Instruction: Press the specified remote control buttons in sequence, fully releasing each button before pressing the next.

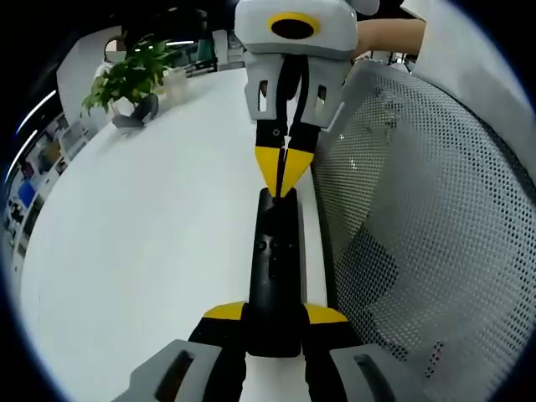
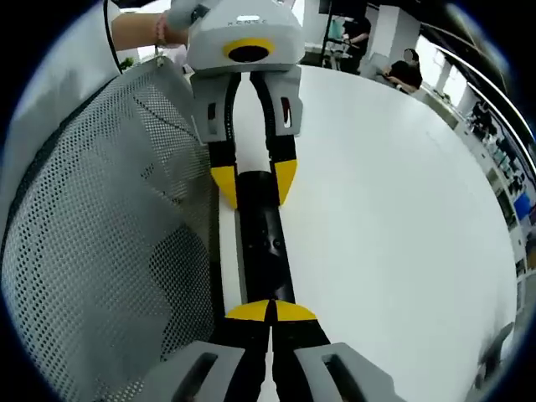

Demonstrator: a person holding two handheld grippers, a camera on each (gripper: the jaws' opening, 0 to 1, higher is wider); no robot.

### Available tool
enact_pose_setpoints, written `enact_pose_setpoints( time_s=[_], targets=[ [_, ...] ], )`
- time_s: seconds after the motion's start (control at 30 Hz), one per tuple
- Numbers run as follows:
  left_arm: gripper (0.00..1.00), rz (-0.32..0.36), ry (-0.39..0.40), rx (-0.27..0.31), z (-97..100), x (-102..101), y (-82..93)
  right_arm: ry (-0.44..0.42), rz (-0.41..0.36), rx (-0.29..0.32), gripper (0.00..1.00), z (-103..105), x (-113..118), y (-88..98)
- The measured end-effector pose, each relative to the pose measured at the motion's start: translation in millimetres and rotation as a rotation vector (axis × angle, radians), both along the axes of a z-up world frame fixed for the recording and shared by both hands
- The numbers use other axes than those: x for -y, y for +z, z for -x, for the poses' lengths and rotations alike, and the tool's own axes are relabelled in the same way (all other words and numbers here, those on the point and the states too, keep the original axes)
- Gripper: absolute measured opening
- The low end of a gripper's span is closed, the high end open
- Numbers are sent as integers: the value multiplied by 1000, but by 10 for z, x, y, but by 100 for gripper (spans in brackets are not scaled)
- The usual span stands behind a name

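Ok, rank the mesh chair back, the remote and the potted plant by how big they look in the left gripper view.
1. Mesh chair back: largest by far, covering the right side.
2. Remote: long and black, clamped at its near end by the left gripper.
3. Potted plant: smallest, though it sits far off, so its true size is unsure.

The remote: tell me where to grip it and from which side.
Grip the black remote at one narrow end, jaws across its width, coming in along its length. It is a long slim bar on the white table, buttons facing up, so that leaves them clear. The left gripper holds it so; the right gripper meets the far end.
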State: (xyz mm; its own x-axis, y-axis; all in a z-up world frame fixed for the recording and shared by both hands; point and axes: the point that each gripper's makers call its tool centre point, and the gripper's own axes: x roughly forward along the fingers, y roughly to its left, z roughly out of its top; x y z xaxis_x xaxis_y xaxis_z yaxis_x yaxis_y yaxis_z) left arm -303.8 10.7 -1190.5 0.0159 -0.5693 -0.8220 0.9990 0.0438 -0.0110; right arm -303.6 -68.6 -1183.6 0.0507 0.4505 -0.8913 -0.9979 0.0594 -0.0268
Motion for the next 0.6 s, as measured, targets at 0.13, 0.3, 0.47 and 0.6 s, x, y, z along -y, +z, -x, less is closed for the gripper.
enact_pose_setpoints(
  time_s=[0.13, 0.3, 0.47, 0.6],
  targets=[
    [24, 8, -1, 1, -1, -2, 2, 55, 44, 21, 0, -4, -21, -1],
    [24, 3, -15, 1, -1, -4, 3, 100, 89, 43, 0, -15, -51, -10],
    [24, 10, -12, 1, -3, -5, 3, 43, 65, 13, 0, -43, -51, -3],
    [24, 5, -20, 2, 0, -7, 6, -76, -73, -45, 0, -64, -72, 18]
  ],
)
